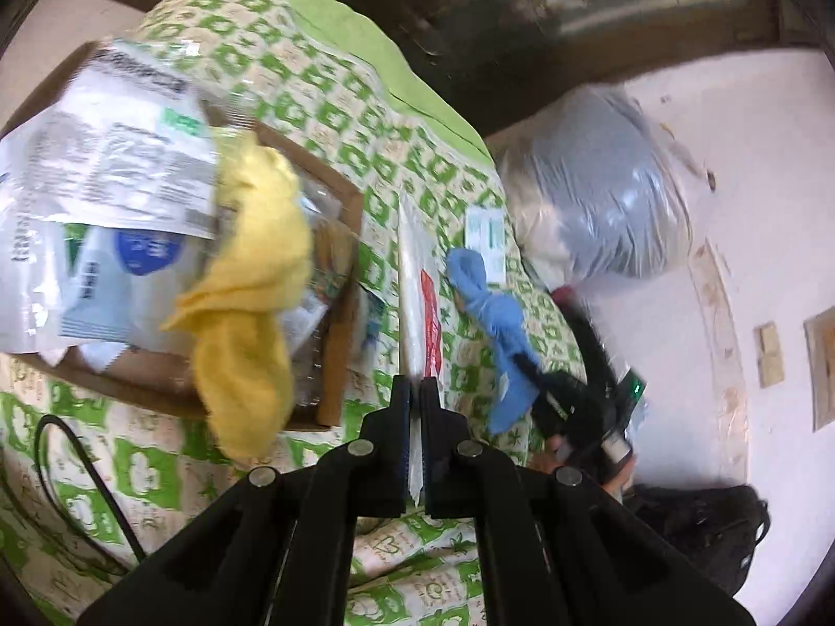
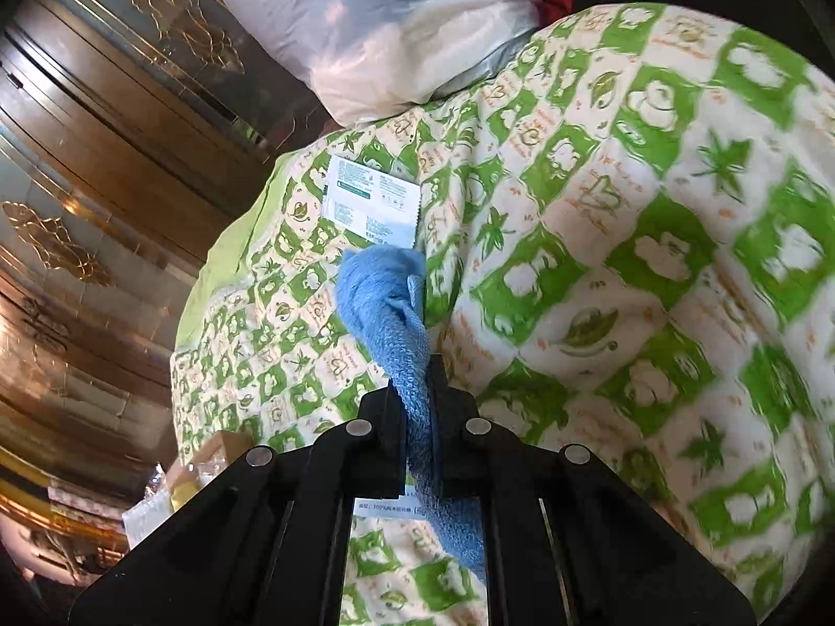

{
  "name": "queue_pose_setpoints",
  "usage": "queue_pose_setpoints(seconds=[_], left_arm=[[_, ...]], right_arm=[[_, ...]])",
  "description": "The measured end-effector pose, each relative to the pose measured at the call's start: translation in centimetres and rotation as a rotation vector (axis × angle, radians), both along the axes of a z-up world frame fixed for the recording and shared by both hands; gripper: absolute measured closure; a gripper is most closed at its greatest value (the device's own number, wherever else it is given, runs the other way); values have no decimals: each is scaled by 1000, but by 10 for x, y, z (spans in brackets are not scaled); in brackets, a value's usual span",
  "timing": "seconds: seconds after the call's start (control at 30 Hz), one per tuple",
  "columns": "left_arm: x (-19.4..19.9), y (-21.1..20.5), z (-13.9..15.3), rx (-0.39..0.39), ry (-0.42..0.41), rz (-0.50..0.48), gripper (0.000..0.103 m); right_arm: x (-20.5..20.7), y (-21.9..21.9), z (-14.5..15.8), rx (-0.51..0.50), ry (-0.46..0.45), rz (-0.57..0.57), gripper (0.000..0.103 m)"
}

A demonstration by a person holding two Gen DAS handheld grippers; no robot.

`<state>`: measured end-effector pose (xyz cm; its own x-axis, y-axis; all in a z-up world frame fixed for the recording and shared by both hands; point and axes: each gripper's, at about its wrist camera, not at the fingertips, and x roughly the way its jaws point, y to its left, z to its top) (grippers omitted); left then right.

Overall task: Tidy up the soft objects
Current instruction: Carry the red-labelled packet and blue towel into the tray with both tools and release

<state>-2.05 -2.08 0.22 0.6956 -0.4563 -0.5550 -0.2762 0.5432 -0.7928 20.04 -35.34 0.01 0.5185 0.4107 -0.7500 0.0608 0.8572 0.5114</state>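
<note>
Right gripper (image 2: pixel 417 381) is clamping the blue cloth (image 2: pixel 386 292), left gripper (image 1: pixel 416 391) is pinching a clear plastic packet (image 1: pixel 412 281); best lifting both clear before carrying to the cardboard box (image 1: pixel 339 198).

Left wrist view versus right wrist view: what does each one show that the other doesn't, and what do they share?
Only the left wrist view: a cardboard box of packets with a yellow cloth draped over its edge, and the left gripper shut on a clear plastic bag. Only the right wrist view: a carved wooden cabinet. Both: the blue cloth pinched in the right gripper, a white packet, the green patterned bedspread and a big plastic bundle.
</note>
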Motion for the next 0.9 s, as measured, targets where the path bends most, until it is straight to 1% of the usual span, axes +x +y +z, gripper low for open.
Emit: queue_pose_setpoints(seconds=[0.07, 0.13, 0.23, 0.27, 0.33, 0.37, 0.4, 0.43, 0.47, 0.5, 0.53, 0.6, 0.67, 0.73, 0.8, 0.83, 0.87, 0.9], left_arm=[[-5, 6, -5, -13, -3, 5, 102], [-7, 9, -7, -23, -3, 2, 102], [-15, 17, -6, -36, -20, 0, 102], [-18, 21, -5, -37, -29, 3, 102], [-24, 26, -4, -37, -39, 16, 102], [-27, 29, -3, -38, -44, 22, 102], [-30, 32, -3, -40, -48, 31, 102], [-33, 35, -2, -38, -52, 40, 102], [-36, 38, -3, -38, -56, 47, 102], [-38, 41, -3, -39, -59, 55, 102], [-42, 45, -3, -47, -63, 66, 102], [-46, 53, -4, -52, -68, 82, 102], [-49, 61, -6, -56, -67, 104, 102], [-52, 70, -9, -65, -68, 127, 102], [-56, 77, -12, -54, -64, 158, 102], [-56, 79, -13, -53, -64, 164, 102], [-56, 81, -14, -50, -63, 170, 102], [-56, 83, -15, -45, -61, 177, 102]], right_arm=[[-3, 3, -6, -7, 39, 10, 97], [-1, 16, -23, -36, 142, 49, 97], [3, 30, -44, -2, 282, 121, 97], [3, 32, -48, 6, 300, 123, 97], [5, 32, -47, -8, 282, 113, 97], [7, 31, -42, -17, 250, 94, 92], [13, 32, -38, -31, 218, 82, 79], [19, 34, -30, -79, 170, 69, 70], [22, 37, -27, -114, 145, 58, 55], [25, 40, -26, -129, 127, 51, 53], [30, 43, -25, -133, 113, 48, 53], [39, 49, -29, -176, 122, 64, 53], [47, 58, -42, -252, 176, 87, 53], [54, 57, -56, -262, 222, 99, 55], [59, 53, -66, -260, 266, 94, 87], [59, 49, -67, -272, 275, 78, 90], [57, 48, -64, -292, 263, 80, 97], [54, 47, -59, -281, 248, 77, 97]])
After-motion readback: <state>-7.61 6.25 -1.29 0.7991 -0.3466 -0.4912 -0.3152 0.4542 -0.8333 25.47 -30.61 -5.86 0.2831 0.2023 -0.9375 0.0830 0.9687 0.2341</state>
